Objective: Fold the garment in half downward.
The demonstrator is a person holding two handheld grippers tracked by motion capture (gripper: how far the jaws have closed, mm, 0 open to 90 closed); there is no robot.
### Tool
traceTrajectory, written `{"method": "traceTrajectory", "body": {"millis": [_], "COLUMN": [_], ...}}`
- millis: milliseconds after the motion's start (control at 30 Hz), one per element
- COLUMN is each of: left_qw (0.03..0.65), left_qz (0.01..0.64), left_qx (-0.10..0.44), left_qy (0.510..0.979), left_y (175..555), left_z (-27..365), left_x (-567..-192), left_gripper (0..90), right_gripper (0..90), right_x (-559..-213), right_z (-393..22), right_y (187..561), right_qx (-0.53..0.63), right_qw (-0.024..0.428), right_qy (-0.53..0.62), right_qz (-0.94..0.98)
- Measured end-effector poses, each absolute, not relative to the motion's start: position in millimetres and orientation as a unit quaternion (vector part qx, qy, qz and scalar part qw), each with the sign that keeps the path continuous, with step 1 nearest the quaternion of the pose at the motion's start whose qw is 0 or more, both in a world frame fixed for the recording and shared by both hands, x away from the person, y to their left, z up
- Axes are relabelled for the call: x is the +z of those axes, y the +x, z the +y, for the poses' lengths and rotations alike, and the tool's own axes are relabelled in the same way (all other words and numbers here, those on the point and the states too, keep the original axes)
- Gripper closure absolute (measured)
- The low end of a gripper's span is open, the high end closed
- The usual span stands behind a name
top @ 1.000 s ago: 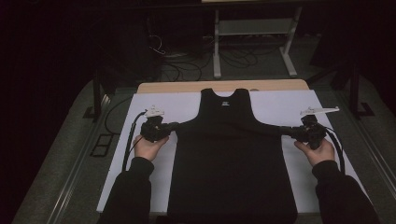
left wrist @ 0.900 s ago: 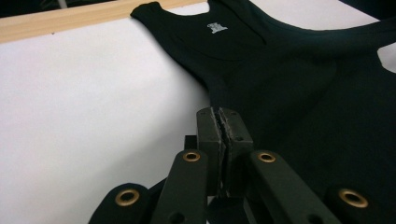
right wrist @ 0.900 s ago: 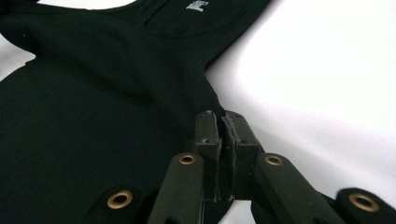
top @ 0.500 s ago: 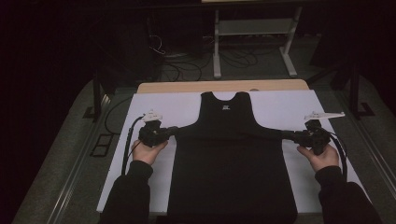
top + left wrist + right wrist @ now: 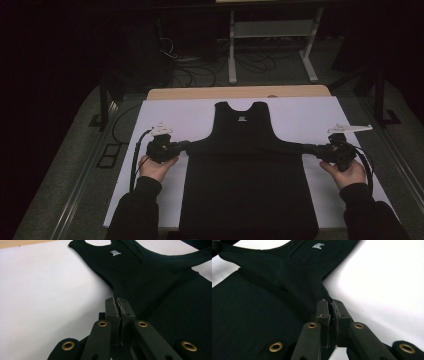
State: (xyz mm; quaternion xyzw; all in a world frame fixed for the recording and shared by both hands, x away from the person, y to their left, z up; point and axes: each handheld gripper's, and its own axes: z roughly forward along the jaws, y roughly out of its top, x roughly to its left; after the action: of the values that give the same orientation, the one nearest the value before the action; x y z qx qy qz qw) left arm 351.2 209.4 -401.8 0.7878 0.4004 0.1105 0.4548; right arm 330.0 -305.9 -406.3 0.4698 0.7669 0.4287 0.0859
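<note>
A black tank top lies flat on the white board, neck away from me, with a small white label under the collar. My left gripper is shut on the cloth at the top's left armhole edge, and the pinched fabric shows between its pads. At the opposite armhole edge my right gripper is shut on the cloth, which is gathered into its pads. The fabric is drawn taut sideways between the two grippers. The tank top spreads out beyond each pair of jaws.
The white board rests on a wooden table whose far edge shows behind it. A metal stand and loose cables are on the dark floor beyond. Bare board lies to either side of the garment.
Both hands have drifted a little toward the person, the right one also slightly outward. The tank top has slid with them, its collar now lower on the board.
</note>
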Motion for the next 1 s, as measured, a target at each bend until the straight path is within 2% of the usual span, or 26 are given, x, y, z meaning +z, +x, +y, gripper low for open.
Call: {"method": "traceTrajectory", "body": {"millis": [400, 567, 1000], "left_qw": [0.453, 0.434, 0.417], "left_qz": [0.402, 0.390, 0.392], "left_qx": [0.098, 0.104, 0.100], "left_qy": [0.790, 0.805, 0.814], "left_y": [339.8, 335.3, 323.3], "left_z": [211.2, 208.6, 208.1], "left_x": [-403.1, -403.9, -410.0], "left_gripper": [86.6, 86.5, 86.5], "right_gripper": [83.4, 83.4, 83.1], "right_x": [-407.6, -406.5, -411.9], "right_z": [-305.4, -305.4, -303.2], "right_y": [321.1, 316.6, 305.0], "right_qx": [0.425, 0.424, 0.405], "right_qw": [0.080, 0.076, 0.046], "right_qy": [0.468, 0.468, 0.470], "right_qz": [0.771, 0.772, 0.783]}}
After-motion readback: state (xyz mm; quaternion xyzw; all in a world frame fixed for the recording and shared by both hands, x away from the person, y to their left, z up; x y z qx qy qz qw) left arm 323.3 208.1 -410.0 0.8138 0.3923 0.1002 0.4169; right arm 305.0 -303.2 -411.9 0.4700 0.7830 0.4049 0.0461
